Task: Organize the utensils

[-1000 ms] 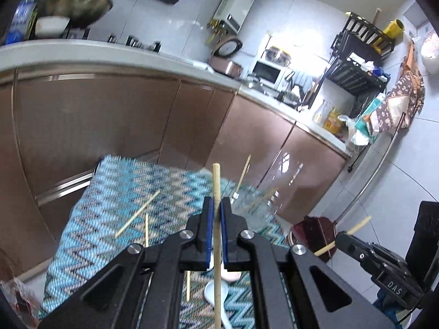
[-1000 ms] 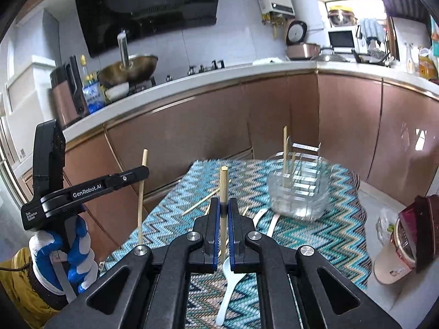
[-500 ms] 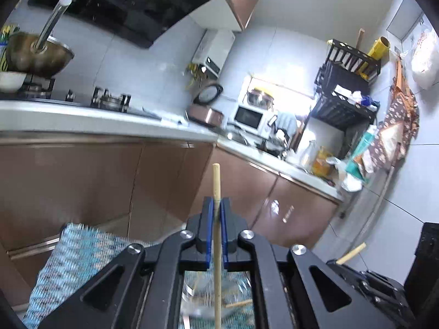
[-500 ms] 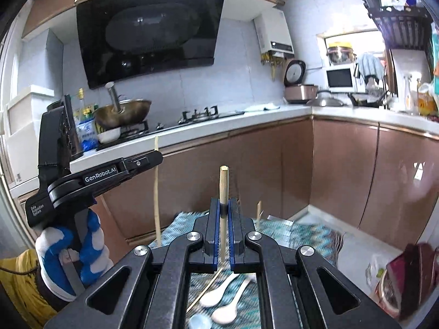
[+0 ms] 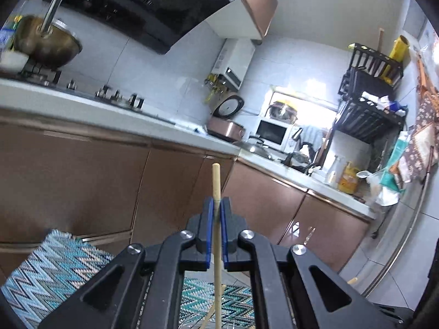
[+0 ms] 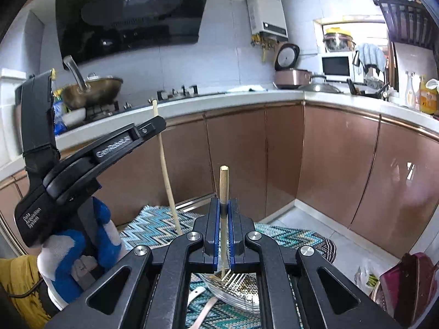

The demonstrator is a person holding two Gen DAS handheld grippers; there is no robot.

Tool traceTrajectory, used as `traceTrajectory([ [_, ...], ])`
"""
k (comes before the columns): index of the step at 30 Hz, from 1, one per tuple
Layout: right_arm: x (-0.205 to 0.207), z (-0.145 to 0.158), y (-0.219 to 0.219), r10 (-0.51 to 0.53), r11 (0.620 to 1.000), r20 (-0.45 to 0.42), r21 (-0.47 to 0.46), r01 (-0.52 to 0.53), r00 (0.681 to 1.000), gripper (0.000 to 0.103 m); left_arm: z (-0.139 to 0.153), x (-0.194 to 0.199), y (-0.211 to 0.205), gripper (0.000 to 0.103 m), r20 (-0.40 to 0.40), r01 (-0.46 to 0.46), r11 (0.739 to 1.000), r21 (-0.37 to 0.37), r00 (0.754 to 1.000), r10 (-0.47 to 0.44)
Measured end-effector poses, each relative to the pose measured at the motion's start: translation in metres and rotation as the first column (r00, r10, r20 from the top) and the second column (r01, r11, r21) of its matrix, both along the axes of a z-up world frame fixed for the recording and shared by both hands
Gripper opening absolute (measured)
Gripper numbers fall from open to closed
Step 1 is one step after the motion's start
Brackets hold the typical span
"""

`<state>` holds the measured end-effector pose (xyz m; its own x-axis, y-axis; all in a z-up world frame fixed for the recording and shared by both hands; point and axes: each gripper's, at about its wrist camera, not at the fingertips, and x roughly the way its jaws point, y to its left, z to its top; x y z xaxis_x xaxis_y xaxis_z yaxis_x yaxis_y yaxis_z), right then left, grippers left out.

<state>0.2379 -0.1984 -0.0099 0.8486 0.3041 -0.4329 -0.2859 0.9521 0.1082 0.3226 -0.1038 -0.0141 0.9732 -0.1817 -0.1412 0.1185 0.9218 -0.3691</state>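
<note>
Left gripper: the left gripper [image 5: 216, 208] has its blue pads pressed onto a chopstick [image 5: 216, 189], which stands upright between them, its tip above the pads and its shaft running down behind the black linkage.
Left gripper from the other side: in the right wrist view the left gripper [image 6: 162, 124] sits at the left, carried by a hand in a blue and white glove [image 6: 79, 249]; its chopstick [image 6: 164, 164] slants down toward the patterned cloth [image 6: 153, 224].
Right gripper: the right gripper [image 6: 224, 211] pinches a second chopstick [image 6: 224, 186], also upright, with the cut end poking above the pads.
Below the right gripper: a clear glass dish [image 6: 236, 290] lies under the pads on the cloth, and the second chopstick's lower end reaches down to it.
Beside the dish: white spoons [image 6: 204, 304] lie on the cloth just left of the dish.
Tabletop: the zigzag cloth covers it; its far edge faces the brown cabinets [image 6: 288, 150].
Background: a wok [image 6: 93, 89] sits on the stove, with a microwave [image 6: 336, 65] further along the kitchen counter.
</note>
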Motion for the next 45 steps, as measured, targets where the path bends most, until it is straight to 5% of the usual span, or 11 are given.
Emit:
traceTrajectory([
  [6,0.012,-0.026,0.001,-0.018,1.000,-0.059,0.000,0.018,0.998,0.006,-0.038,0.010,0.000,0.007,-0.039,-0.022,1.000,0.020,0.999,0.022],
  [10,0.009,-0.037,-0.002,-0.043,0.999,-0.083,0.010,0.044,0.996,0.011,-0.043,0.000,0.005,0.028,-0.057,0.006,1.000,0.025,0.998,-0.004],
  [19,-0.033,-0.013,-0.009,-0.087,0.995,-0.025,0.048,0.088,0.996,0.037,-0.009,-0.066,0.031,0.038,-0.016,0.005,0.997,0.079,1.000,-0.004],
  [32,-0.146,0.029,-0.011,-0.179,0.981,0.100,0.099,0.170,0.979,0.094,0.042,-0.205,0.092,0.052,0.023,-0.043,0.986,0.163,0.999,0.039],
  [36,-0.178,0.035,-0.012,-0.189,0.975,0.133,0.142,0.170,0.973,0.102,0.049,-0.246,0.111,0.053,0.026,-0.067,0.981,0.179,0.998,0.063],
  [45,-0.239,0.043,-0.010,-0.182,0.965,0.213,0.227,0.133,0.960,0.103,0.052,-0.312,0.143,0.053,0.024,-0.101,0.970,0.221,0.995,0.099],
])
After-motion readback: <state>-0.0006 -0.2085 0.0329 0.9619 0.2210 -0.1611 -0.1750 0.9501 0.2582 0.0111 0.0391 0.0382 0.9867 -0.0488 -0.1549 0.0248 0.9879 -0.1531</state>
